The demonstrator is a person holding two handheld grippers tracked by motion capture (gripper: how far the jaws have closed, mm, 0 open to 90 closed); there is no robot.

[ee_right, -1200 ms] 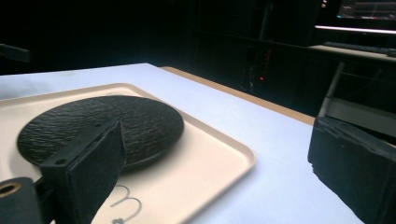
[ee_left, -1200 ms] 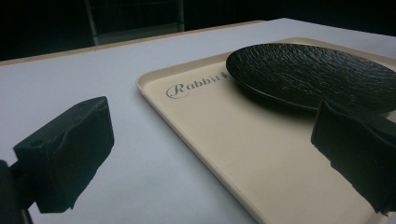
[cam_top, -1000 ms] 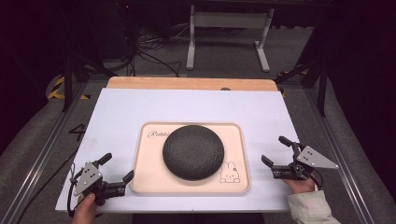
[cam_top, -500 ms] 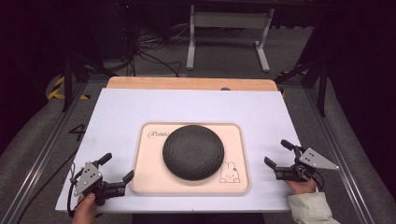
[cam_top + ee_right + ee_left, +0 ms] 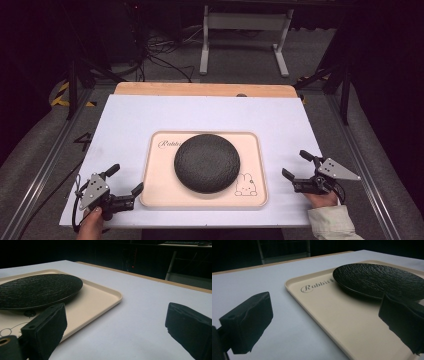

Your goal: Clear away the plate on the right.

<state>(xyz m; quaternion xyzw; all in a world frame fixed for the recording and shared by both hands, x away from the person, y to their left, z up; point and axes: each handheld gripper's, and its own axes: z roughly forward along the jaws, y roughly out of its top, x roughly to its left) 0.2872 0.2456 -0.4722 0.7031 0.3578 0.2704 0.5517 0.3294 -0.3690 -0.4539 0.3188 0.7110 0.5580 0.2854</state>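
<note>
The left tongs (image 5: 124,180) at lower left and the right tongs (image 5: 297,165) at lower right both gaped wide, holding nothing. Between them, at centre frame, the beige tray (image 5: 157,175) lay on the white table (image 5: 125,120), carrying a dark textured plate (image 5: 207,162). In the left gripper view, one jaw hid the plate's near edge.
</note>
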